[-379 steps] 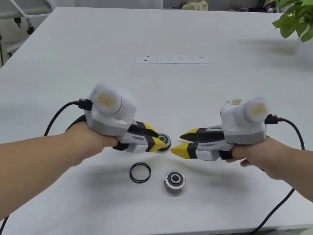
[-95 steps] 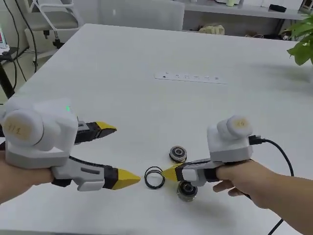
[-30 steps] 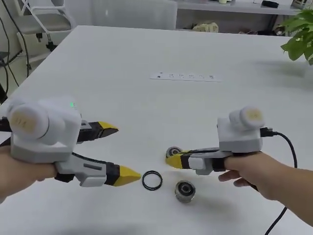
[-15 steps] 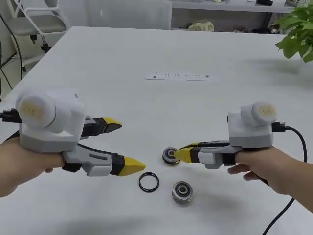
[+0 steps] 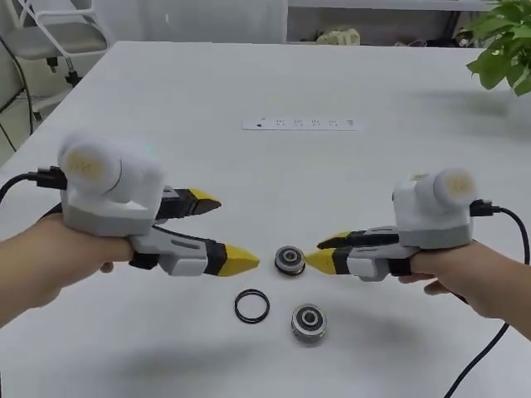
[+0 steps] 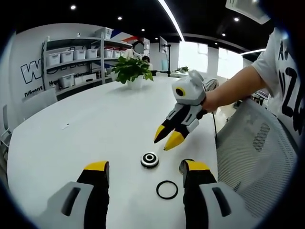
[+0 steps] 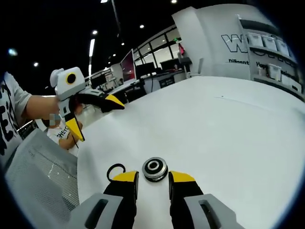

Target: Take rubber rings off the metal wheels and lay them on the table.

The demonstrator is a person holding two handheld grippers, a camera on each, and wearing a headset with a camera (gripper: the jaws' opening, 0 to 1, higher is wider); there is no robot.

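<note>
Between left gripper [image 5: 222, 230] and right gripper [image 5: 325, 252], the ringed wheel [image 5: 289, 259] is lying on the table [image 5: 249, 83]. Left jaws are gaping, right barely parted, both empty; one should be pinning the hub, one peeling rubber.

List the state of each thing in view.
Left gripper: open wide, empty.
Right gripper: slightly open, empty.
Far wheel: lying flat, dark rim, rubber seemingly on.
Near wheel: lying flat, bare metal rim.
Ring: off, lying flat, untouched.
</note>
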